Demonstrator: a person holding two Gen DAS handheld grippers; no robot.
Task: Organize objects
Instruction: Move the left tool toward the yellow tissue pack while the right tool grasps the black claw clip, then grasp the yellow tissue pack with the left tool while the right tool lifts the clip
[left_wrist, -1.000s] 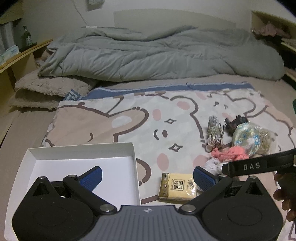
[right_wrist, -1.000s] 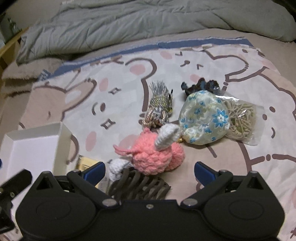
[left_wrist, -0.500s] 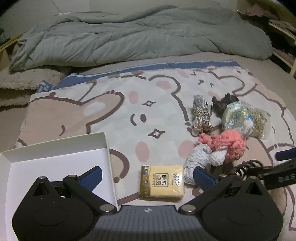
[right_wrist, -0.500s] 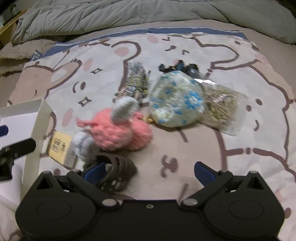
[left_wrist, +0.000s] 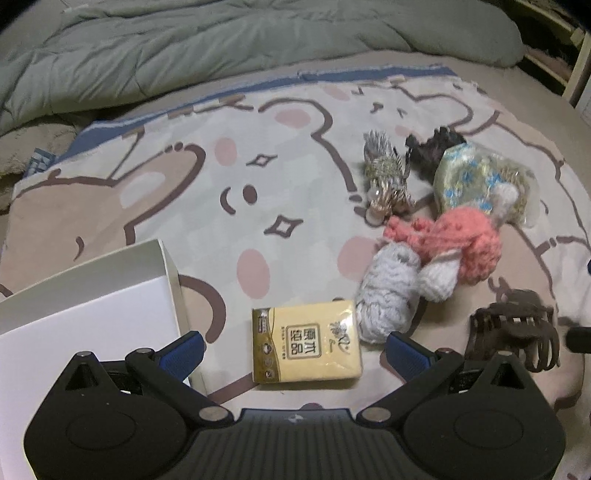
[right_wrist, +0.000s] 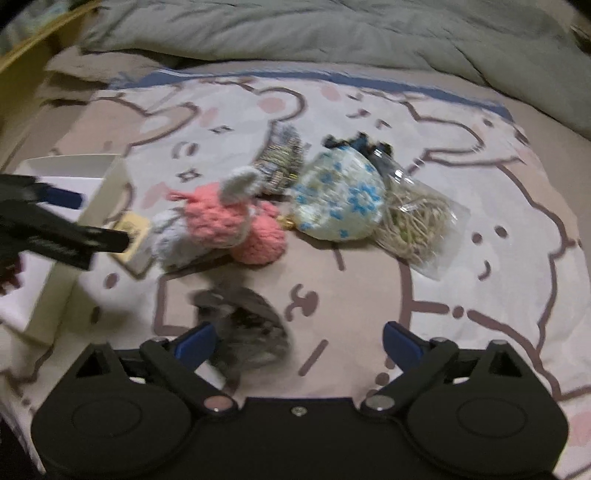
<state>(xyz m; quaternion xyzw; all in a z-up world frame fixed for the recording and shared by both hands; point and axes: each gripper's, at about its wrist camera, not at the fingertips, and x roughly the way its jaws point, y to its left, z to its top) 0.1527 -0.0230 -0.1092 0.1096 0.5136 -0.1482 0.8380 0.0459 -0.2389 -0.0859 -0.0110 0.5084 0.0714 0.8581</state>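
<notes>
Left hand-held gripper (left_wrist: 293, 349) open over yellow tissue pack (left_wrist: 306, 346) on bear-print blanket (left_wrist: 207, 206), white box (left_wrist: 88, 314) to its left, right hand-held gripper (right_wrist: 299, 341) wide, jaws just been closing, brown hair claw (right_wrist: 242, 326) blurred by its left finger, unclamped, pink crochet toy (right_wrist: 229, 221) beyond

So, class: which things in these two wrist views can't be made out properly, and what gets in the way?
- White box, left wrist view: cut off by the left edge and the left gripper.
- Brown hair claw, right wrist view: motion-blurred, partly behind a finger of the right gripper.
- Tissue pack, right wrist view: mostly hidden by the left gripper.
</notes>
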